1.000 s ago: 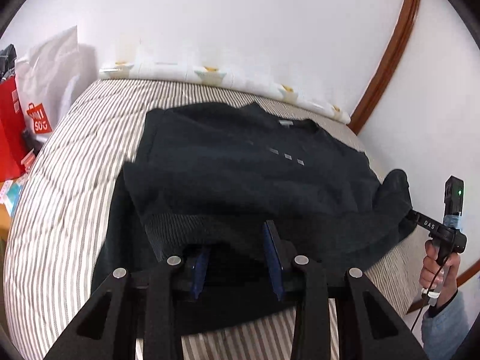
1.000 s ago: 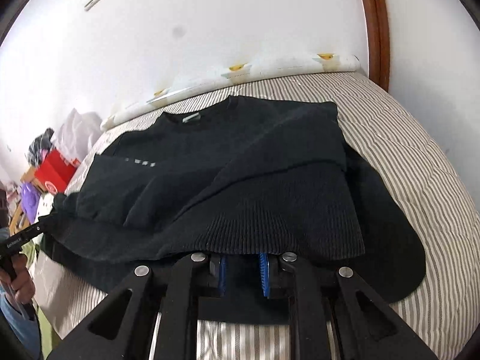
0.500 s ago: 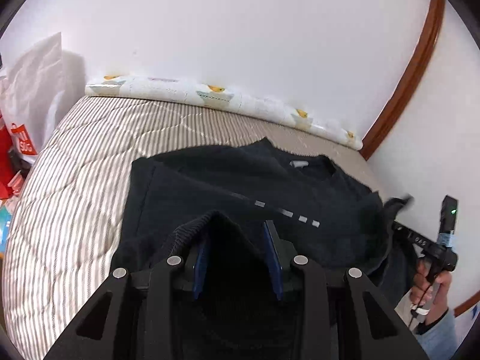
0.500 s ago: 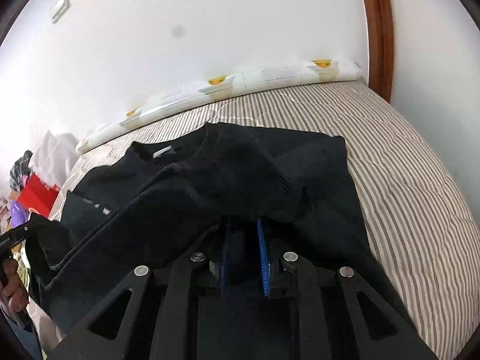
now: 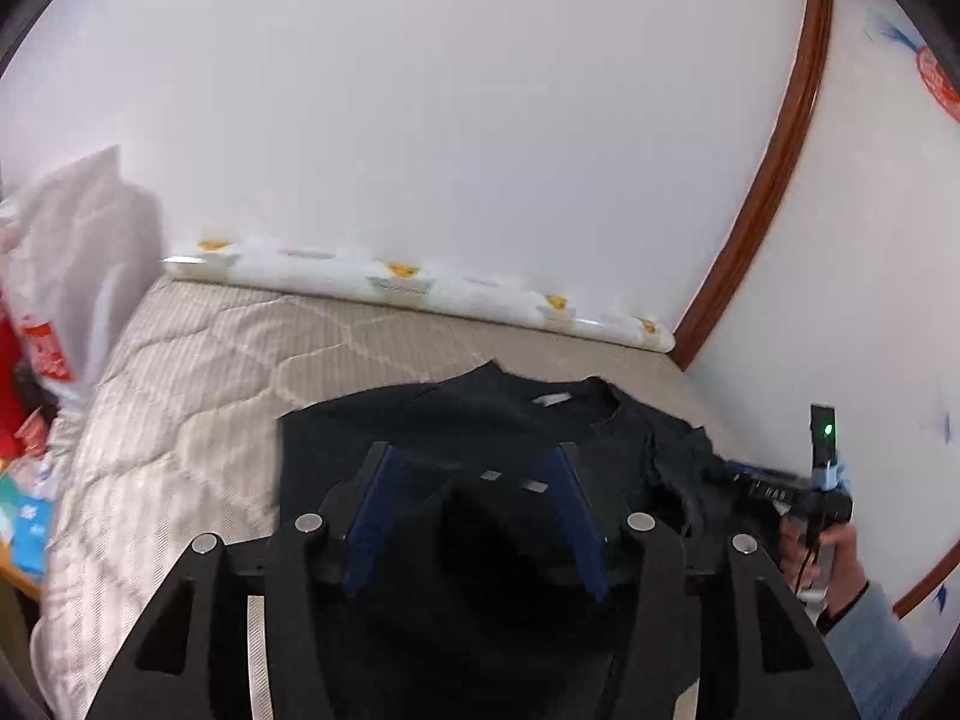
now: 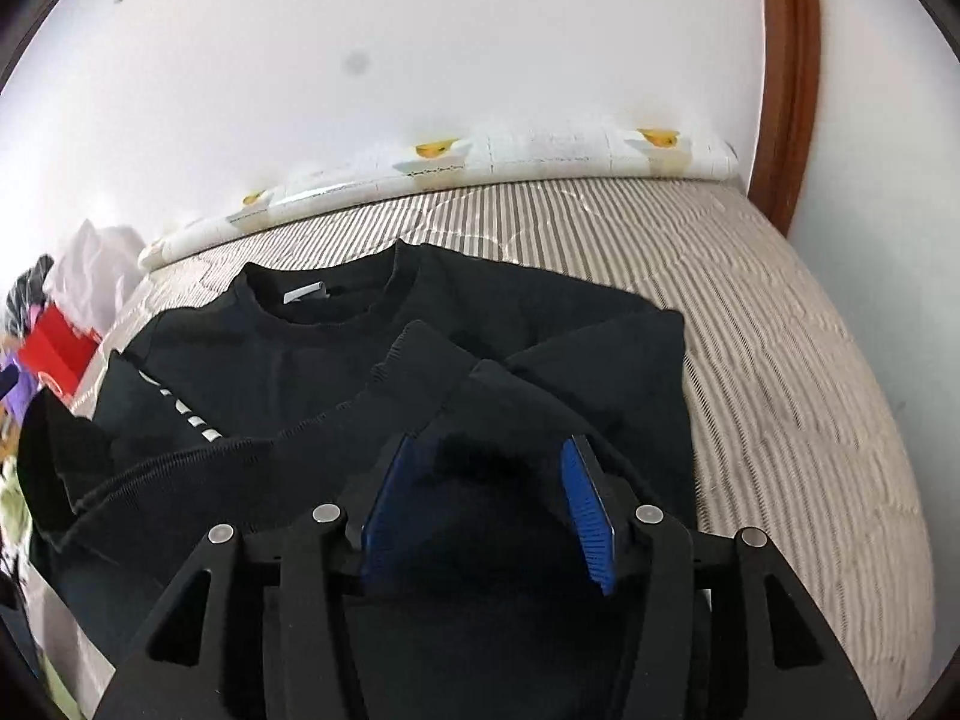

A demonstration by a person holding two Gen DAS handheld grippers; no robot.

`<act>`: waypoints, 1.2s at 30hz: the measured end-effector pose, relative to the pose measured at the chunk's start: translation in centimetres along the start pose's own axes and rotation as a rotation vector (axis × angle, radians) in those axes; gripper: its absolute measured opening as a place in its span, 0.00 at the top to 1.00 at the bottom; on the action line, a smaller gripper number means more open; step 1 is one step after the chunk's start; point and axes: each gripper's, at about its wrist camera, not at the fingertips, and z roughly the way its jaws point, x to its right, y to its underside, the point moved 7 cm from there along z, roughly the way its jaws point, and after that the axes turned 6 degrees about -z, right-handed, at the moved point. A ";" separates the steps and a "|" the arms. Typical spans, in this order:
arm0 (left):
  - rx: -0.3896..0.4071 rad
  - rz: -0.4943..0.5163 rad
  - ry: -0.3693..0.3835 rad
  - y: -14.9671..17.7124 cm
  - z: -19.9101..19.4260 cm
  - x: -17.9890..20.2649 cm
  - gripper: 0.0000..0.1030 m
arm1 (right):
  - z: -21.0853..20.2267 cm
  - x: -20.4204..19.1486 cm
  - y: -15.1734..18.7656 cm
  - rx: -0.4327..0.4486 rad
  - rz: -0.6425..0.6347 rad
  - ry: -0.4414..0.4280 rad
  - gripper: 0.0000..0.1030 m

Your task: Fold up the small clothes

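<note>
Left wrist view catches the right gripper (image 5: 735, 471) beside the black knit sweater (image 5: 480, 444) on the striped quilted mattress (image 5: 198, 396) — the other view doesn't; both grippers' jaws are opening, left gripper (image 5: 474, 462) too — pads off cloth.

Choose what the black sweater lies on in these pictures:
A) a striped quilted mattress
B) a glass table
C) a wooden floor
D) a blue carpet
A: the black sweater lies spread on the striped quilted mattress, whose stripes show all around it.
</note>
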 end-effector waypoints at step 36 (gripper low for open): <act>-0.214 0.048 -0.297 1.4 11.8 -5.7 0.49 | 4.7 6.1 -3.0 -0.053 0.069 0.106 0.59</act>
